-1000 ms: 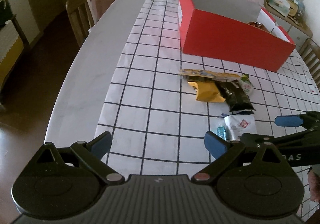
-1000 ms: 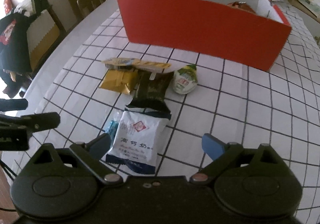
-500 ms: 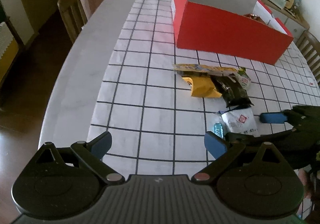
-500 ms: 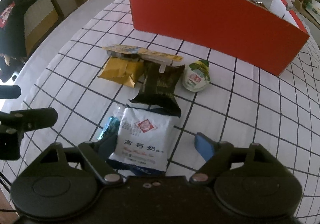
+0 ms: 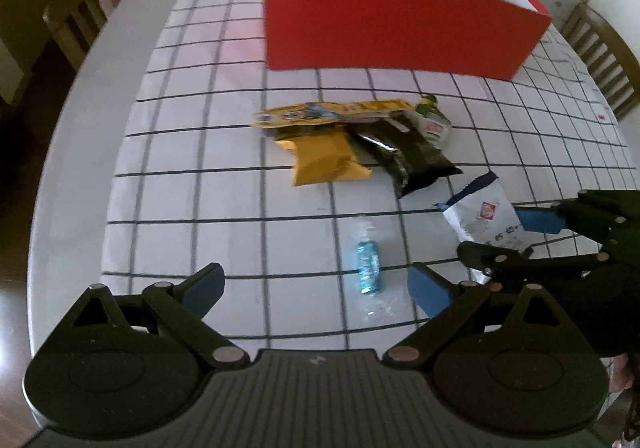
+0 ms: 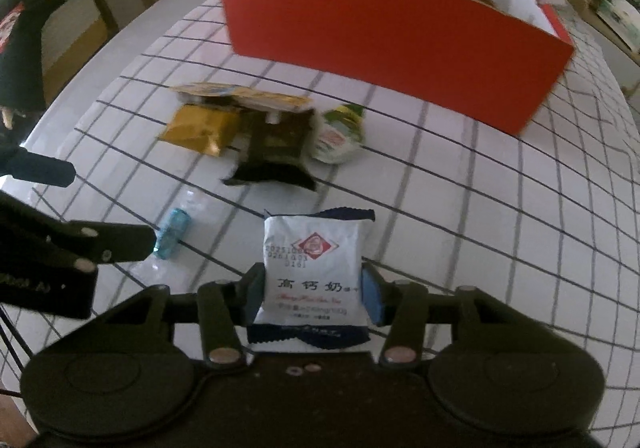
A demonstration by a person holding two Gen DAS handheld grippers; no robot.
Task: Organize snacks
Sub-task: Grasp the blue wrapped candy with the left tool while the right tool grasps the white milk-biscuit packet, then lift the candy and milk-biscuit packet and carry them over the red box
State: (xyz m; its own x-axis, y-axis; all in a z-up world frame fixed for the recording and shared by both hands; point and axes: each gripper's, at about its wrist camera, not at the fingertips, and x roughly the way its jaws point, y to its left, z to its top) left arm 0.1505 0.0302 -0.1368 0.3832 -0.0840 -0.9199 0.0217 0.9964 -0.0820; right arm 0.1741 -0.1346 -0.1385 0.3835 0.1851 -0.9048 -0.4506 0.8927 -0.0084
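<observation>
My right gripper (image 6: 312, 294) is shut on a white and blue snack packet (image 6: 314, 268) and holds it above the table; the packet also shows in the left wrist view (image 5: 482, 217). My left gripper (image 5: 316, 288) is open and empty, with a small blue candy wrapper (image 5: 367, 262) lying between its fingers on the cloth. A yellow packet (image 5: 324, 161), a long yellow packet (image 5: 332, 112), a dark packet (image 5: 404, 157) and a green-topped cup (image 5: 434, 123) lie together in front of the open red box (image 5: 392, 27).
The table has a white checked cloth (image 5: 224, 151). Wooden chairs stand at the far left (image 5: 76, 19) and far right (image 5: 604, 59). Cluttered shelves lie behind the box. Dark clothing hangs at the left in the right wrist view (image 6: 20, 47).
My right gripper closed on the white packet and lifted it off the table, uncovering the blue wrapper. My left gripper moved forward toward the snacks and stayed open.
</observation>
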